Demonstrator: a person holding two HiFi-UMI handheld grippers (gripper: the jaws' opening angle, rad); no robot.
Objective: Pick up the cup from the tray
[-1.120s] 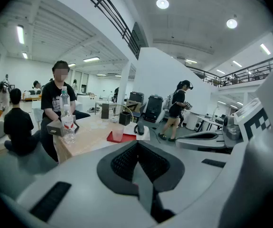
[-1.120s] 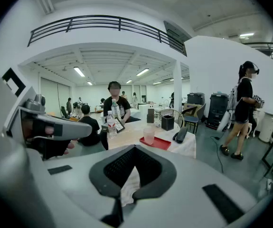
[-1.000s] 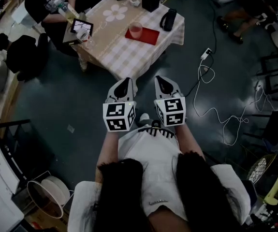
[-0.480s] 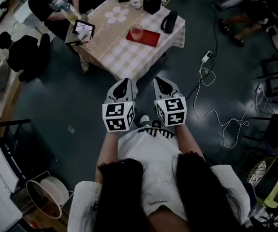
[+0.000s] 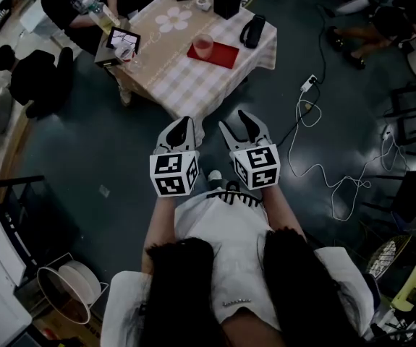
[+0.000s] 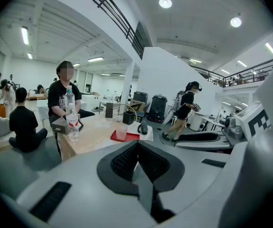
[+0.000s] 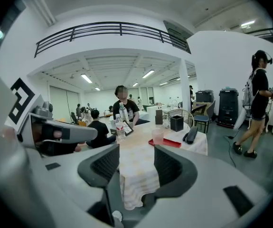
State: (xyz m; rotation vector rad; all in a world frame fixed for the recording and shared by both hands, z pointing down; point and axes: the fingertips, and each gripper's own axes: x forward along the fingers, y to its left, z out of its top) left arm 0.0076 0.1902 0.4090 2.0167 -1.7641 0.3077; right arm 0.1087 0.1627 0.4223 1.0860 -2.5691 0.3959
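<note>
**While the cup stands on its tray, both grippers hover short of the worktop**

While both grippers hang well apart from it, the clear pinkish cup stands upright on a flat red tray. The tray lies toward the far right part of the worktop, which is covered with a checked cloth. Just right of the tray lies a black handset, and beyond it stands a black box. At the worktop's left edge are a tablet and a bottle, close to a seated person.

Over the dark floor, short of the worktop's near corner, the two grippers are held side by side, pointing toward it. The left gripper has its fingers pressed together, nothing between them. The right gripper has its fingers opening; they stand spread, and only the distant hanging cloth shows through the gap. A white cable loops across the floor to the right.
</note>
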